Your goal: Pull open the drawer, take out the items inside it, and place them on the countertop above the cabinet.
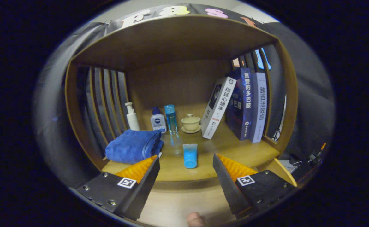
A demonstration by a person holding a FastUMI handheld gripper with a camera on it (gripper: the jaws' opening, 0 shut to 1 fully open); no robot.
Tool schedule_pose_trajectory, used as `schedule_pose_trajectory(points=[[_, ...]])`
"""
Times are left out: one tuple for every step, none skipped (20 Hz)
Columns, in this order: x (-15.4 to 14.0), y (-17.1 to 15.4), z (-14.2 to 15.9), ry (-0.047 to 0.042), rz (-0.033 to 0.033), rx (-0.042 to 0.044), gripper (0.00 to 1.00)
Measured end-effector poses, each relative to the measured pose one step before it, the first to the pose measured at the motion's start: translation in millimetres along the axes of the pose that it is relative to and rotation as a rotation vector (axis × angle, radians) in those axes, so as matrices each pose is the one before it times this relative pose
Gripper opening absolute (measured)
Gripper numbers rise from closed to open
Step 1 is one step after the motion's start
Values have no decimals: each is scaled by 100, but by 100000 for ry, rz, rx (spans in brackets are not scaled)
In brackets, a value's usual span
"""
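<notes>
My gripper [186,164] is open, its two fingers spread wide with nothing pressed between them. Just ahead of the fingers, a small blue tube [190,155] lies on the wooden countertop [235,148] inside an open shelf unit, free of both fingers. A folded blue towel [133,146] rests on the countertop just beyond the left finger. Below the countertop's front edge, a pale wooden surface [178,205] lies between the fingers; I cannot tell whether it is the drawer.
At the back stand a white pump bottle [132,116], a white bottle with a blue cap [158,120], a clear blue bottle [171,119] and a cream lidded cup on a saucer [190,123]. Three books [241,105] lean at the right. A fingertip [195,219] shows below.
</notes>
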State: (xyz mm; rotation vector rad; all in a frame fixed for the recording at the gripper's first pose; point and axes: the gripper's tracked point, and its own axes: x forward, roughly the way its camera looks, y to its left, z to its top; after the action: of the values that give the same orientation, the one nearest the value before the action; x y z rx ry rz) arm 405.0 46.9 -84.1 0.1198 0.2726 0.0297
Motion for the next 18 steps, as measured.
schedule_pose_trajectory(points=[[-1477,-145,52,54,1388,634,100],[-1409,-241,-4,117,175,132,100],[-1288,-339,107,-742,159,40,100],[-1150,-382,211,-1005,-675,-199,100],[-1485,-178,8,-964,-146,-422,100],[-1126,-100,2,-581,-59,-515,100],[-1263,-187,202,-2356,-588,-434,100],[-1157,-171,-106,-1500,-525,-341,100],[-1129,-82,-2,-1772,-690,41,100],[-1250,167,-336,-1009,-5,35,100],[-1267,248,-389,-1271,318,-137,100],[-1013,163,-274,-1835,144,-300,100],[-1002,1,-498,-991,-443,-420,100],[-828,-323,-671,-1162,-1749,-202,100],[-721,-239,-673,-539,-649,-143,100],[-376,139,-764,-548,-132,338,100],[-361,-40,-888,140,197,1400,100],[9,403,-483,-829,872,1372,100]])
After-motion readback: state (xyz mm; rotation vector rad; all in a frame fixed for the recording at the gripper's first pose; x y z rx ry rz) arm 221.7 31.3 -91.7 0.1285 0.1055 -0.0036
